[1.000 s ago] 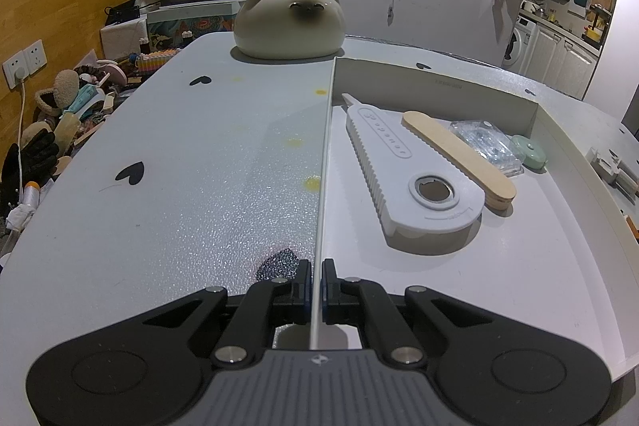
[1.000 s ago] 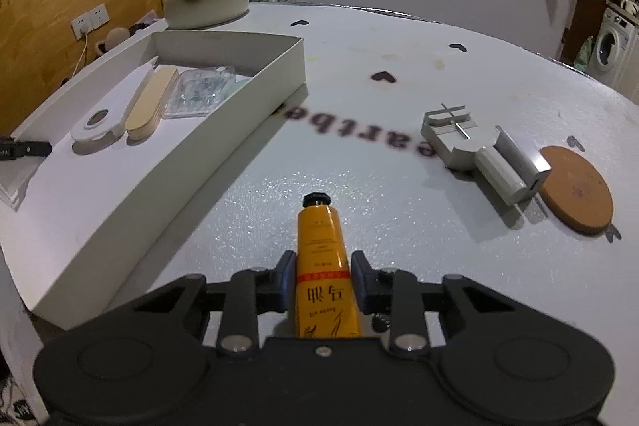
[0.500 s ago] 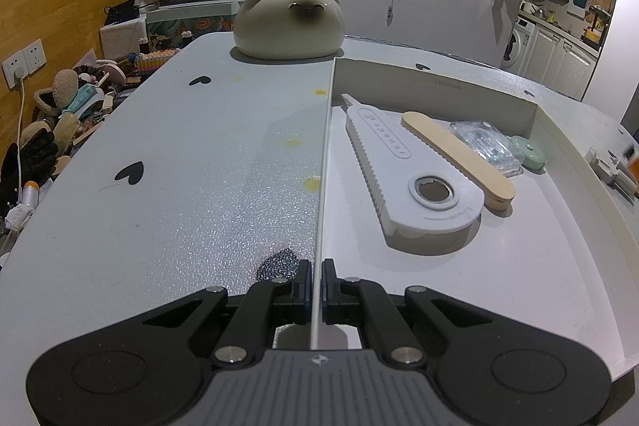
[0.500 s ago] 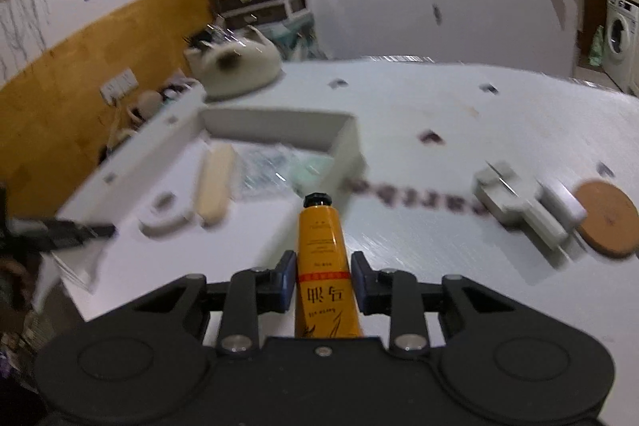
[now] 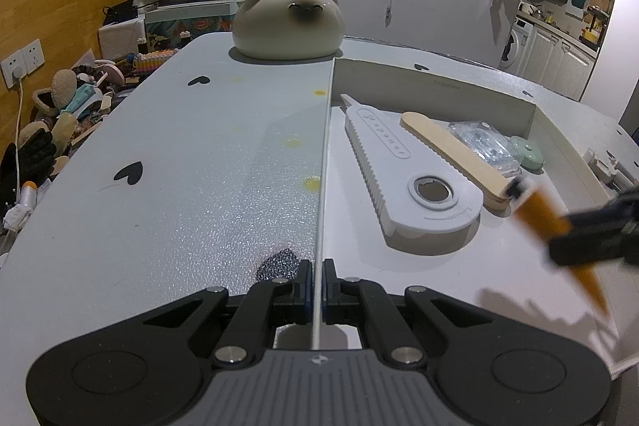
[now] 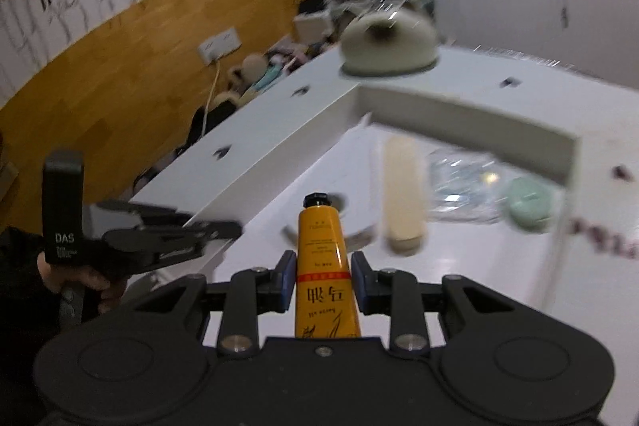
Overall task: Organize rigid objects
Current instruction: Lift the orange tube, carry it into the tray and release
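Overhead, right tool (image 6: 322,278) tilted down, clamped on orange tube (image 6: 324,266); left tool (image 5: 314,280) pinching tray (image 5: 439,94) wall

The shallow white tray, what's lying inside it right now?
Inside the shallow white tray: a white plastic opener, a wooden stick, a clear plastic packet and a mint-green round case. The stick partly covers the packet.

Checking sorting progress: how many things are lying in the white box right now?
4: opener by the left wall, wooden stick beside it, clear packet, green disc in the far right corner. Anything beneath is hidden.
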A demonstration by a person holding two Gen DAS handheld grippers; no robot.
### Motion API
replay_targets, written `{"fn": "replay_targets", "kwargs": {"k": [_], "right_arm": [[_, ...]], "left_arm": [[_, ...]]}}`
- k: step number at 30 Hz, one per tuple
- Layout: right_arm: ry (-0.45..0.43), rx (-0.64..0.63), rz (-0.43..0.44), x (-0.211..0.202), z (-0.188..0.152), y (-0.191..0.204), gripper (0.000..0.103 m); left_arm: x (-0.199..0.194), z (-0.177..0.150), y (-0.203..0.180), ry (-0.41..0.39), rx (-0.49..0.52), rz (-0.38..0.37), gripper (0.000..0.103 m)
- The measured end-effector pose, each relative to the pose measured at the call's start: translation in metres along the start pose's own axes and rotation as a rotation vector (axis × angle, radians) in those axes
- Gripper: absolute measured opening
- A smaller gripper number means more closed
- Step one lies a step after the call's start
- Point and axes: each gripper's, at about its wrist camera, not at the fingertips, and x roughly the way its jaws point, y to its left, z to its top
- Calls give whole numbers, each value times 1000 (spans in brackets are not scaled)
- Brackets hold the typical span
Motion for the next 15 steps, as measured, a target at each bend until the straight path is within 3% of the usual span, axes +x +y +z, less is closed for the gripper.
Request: {"fn": "replay_targets", "kwargs": {"k": [6,13,15], "right_arm": [[72,-28,23,35,-2,27,30],[94,9,5,47,-4,40,31],[98,23,-4,48,-6,41,35]], "left_arm": [[0,-1,1,-4,1,-3,3],[-1,-2,2,-7,-2,-8,3],[-1,-2,2,-7,-2,-8,3]]}}
